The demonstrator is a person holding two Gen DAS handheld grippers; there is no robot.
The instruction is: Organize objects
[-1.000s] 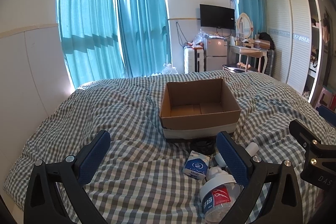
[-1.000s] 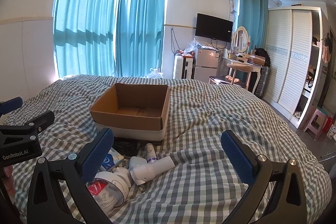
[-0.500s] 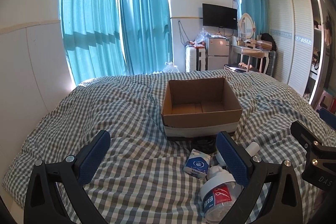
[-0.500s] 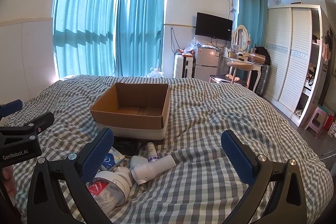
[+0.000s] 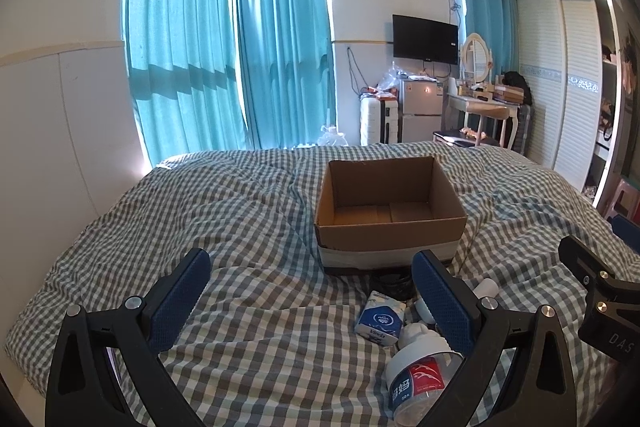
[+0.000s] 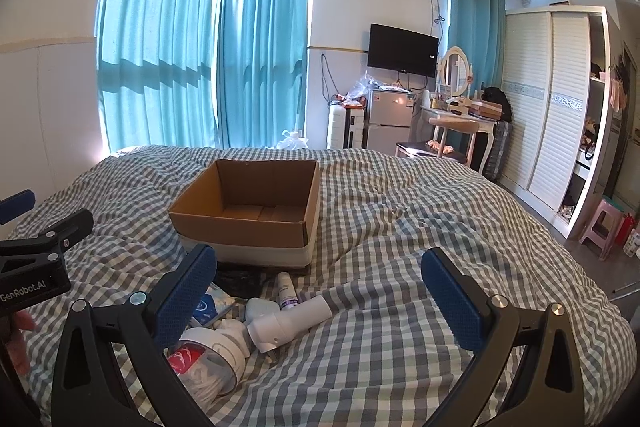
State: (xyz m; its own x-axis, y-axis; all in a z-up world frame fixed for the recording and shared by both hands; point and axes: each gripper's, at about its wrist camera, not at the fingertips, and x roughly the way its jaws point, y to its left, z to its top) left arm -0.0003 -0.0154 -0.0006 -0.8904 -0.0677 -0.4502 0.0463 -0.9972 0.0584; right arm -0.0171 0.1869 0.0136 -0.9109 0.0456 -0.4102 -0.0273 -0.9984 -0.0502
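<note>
Your left gripper (image 5: pixel 312 291) and right gripper (image 6: pixel 320 287) both stand wide apart, holding nothing, above the checked bedcover (image 6: pixel 400 219). The cardboard box (image 5: pixel 390 215) sits open on the bed ahead of you. Just in front of it lie a tissue pack (image 5: pixel 379 319), a clear jar (image 5: pixel 420 375) on its side, a small bottle (image 6: pixel 287 291) and a white tube (image 6: pixel 290 323), clustered close together.

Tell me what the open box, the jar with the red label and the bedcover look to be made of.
Box: brown corrugated cardboard, matte, with folded flaps on its floor and a pale band around its base.
Jar: clear, glossy plastic by its look, with a white cap and a printed label; glass cannot be ruled out.
Bedcover: soft woven fabric, matte grey-white check, creased.
</note>
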